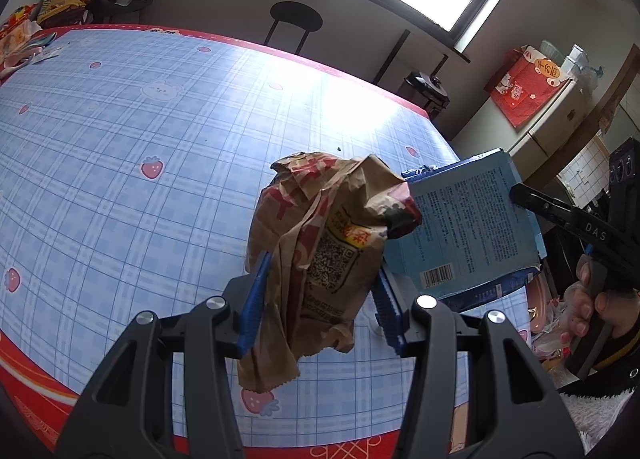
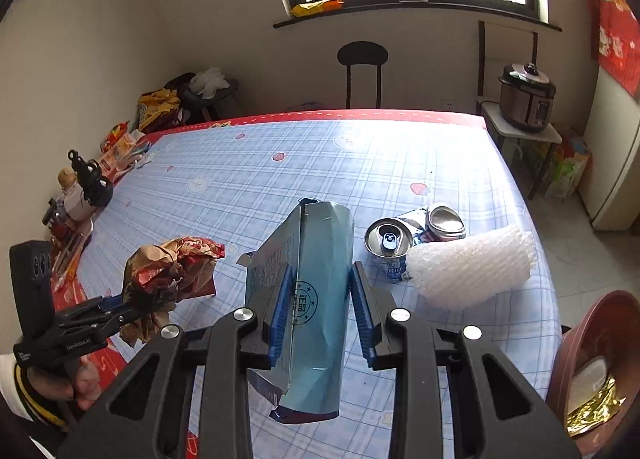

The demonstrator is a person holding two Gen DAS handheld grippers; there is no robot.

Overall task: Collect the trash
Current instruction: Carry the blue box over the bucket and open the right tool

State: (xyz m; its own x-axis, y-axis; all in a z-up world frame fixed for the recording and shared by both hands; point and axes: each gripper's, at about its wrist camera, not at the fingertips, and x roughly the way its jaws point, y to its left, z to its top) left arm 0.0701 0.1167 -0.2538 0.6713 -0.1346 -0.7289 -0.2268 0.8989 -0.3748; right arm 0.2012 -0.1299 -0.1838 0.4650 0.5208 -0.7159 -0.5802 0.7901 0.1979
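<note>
The tabletop (image 2: 280, 163) carries two crushed cans (image 2: 416, 231) and foam wrap (image 2: 472, 267) at near right. The right tongs (image 2: 320, 311) clamp a flattened blue carton (image 2: 316, 299), lifted clear. The left tongs (image 1: 316, 299), half-closed, pinch a crumpled paper bag (image 1: 320, 243). Mid-collection: next, probably both drop into the reddish bin (image 2: 580, 339) at near right.

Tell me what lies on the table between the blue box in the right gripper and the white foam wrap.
In the right wrist view, two crushed cans lie between the blue box and the foam wrap, on the table.
</note>
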